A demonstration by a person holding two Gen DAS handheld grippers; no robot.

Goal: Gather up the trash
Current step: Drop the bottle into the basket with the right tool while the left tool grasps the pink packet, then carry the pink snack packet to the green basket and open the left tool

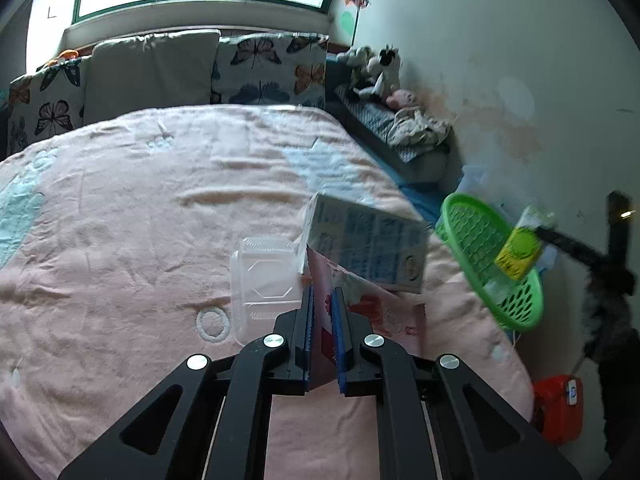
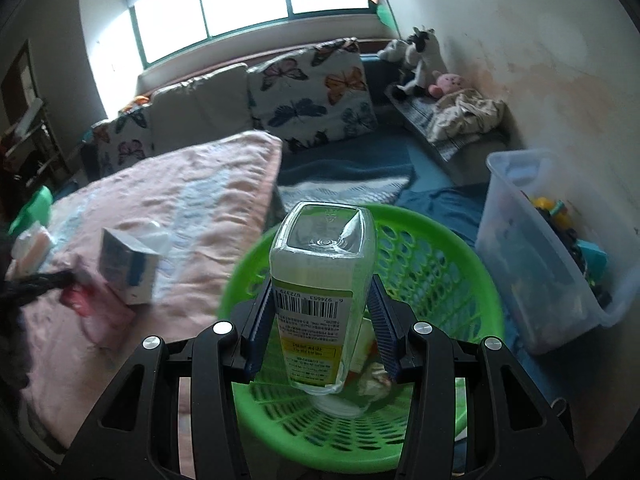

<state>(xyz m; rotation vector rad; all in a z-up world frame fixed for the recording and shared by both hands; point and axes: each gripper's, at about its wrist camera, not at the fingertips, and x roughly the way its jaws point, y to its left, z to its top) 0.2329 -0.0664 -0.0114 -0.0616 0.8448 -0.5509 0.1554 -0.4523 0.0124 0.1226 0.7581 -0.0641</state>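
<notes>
While held over green basket (image 2: 452,280) | right gripper (image 2: 320,320) clamped on clear bottle (image 2: 320,276), long axis running away along fingers, base forward, directly above basket mouth | left gripper (image 1: 323,312) pinched narrow on pink carton (image 1: 340,312) over bed (image 1: 120,208), basket off right.
</notes>
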